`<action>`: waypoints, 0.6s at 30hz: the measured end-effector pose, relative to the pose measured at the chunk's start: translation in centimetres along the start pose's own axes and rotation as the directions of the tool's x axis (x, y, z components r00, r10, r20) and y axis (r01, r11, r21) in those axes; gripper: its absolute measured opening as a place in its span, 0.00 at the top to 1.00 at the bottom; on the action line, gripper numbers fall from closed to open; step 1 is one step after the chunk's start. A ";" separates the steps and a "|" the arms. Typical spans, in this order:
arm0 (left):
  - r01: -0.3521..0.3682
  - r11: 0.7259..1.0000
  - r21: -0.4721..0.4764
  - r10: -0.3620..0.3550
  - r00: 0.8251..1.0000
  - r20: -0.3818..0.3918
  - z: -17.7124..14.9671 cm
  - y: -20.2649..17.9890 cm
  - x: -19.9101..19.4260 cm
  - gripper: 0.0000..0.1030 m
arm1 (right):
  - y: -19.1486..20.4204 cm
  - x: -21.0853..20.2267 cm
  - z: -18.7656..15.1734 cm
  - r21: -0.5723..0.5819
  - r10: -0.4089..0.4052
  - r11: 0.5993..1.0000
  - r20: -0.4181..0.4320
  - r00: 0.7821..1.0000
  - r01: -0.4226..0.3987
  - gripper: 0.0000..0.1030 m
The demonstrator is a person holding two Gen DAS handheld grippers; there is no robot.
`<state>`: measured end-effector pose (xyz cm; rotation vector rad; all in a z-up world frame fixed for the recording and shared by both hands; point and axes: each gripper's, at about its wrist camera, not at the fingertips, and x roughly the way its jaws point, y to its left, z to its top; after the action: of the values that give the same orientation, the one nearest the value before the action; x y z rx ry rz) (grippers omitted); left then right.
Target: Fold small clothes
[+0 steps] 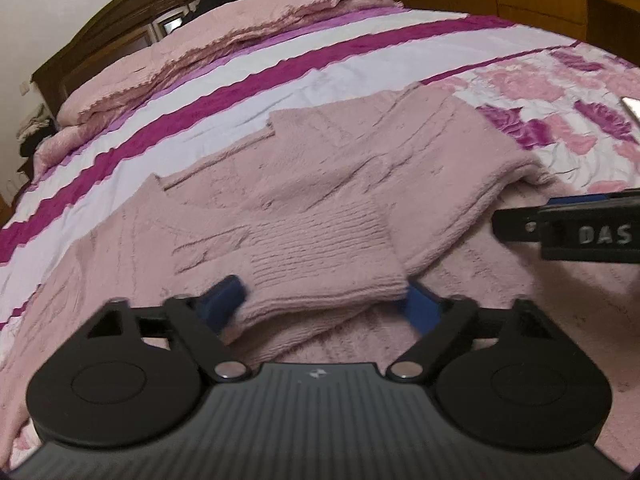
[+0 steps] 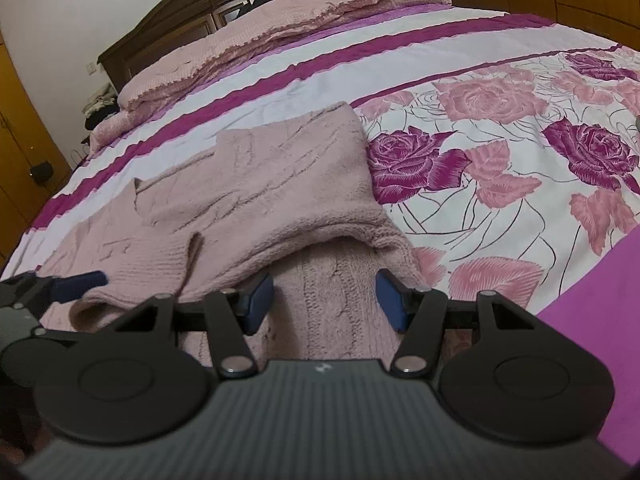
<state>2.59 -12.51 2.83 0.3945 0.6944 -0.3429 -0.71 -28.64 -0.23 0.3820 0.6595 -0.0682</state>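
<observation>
Pink knit sweater spread on floral bed, partly folded. Left hand-held gripper wide open w/ ribbed cuff btwn fingers, prob. just laid there. Right hand-held gripper also open, empty, straddling cable-knit layer, prob. readying next fold.

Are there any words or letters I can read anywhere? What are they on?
"DAS" – raised letters on the black body of the right gripper, at the left wrist view's right edge; any further letters are cut off.
A small logo mark on the left gripper body holds no readable letters.
</observation>
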 end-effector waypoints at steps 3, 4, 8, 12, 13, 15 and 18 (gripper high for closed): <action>0.017 1.000 0.010 -0.017 0.999 0.030 -0.1 0.0 -0.8 0.45 | 0.0 0.0 -0.1 0.003 0.003 1.000 0.001 1.000 -0.003 0.43; 0.029 0.999 0.015 -0.029 0.999 0.031 -0.1 0.0 -1.0 0.47 | -0.1 0.0 -0.1 0.006 0.005 1.000 0.001 1.000 -0.005 0.43; 0.071 0.997 0.007 -0.071 0.997 0.043 -0.1 0.4 -1.7 0.47 | -0.3 0.0 -0.1 0.016 0.012 1.000 0.004 1.000 -0.012 0.43; 0.102 0.994 -0.033 -0.101 0.994 0.043 -0.1 0.9 -1.7 0.47 | -0.3 -0.1 -0.1 0.012 0.009 1.000 0.006 1.000 -0.009 0.43; 0.096 0.995 -0.034 -0.094 0.995 0.038 0.0 1.0 -1.6 0.47 | -0.2 -0.1 -0.1 0.010 0.008 1.000 0.006 1.000 -0.008 0.43; 0.065 0.998 -0.024 -0.065 0.998 0.026 0.2 0.8 -1.1 0.47 | -0.1 0.0 -0.2 0.005 0.004 1.000 0.006 1.000 -0.004 0.43; 0.039 0.999 -0.010 -0.039 0.999 0.023 0.6 0.5 -0.4 0.47 | 0.0 0.0 -0.3 -0.007 -0.003 1.000 0.007 1.000 0.003 0.43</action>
<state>2.86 -12.30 3.69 0.3667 0.6817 -0.3800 -0.83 -28.51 -0.42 0.3738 0.6534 -0.0702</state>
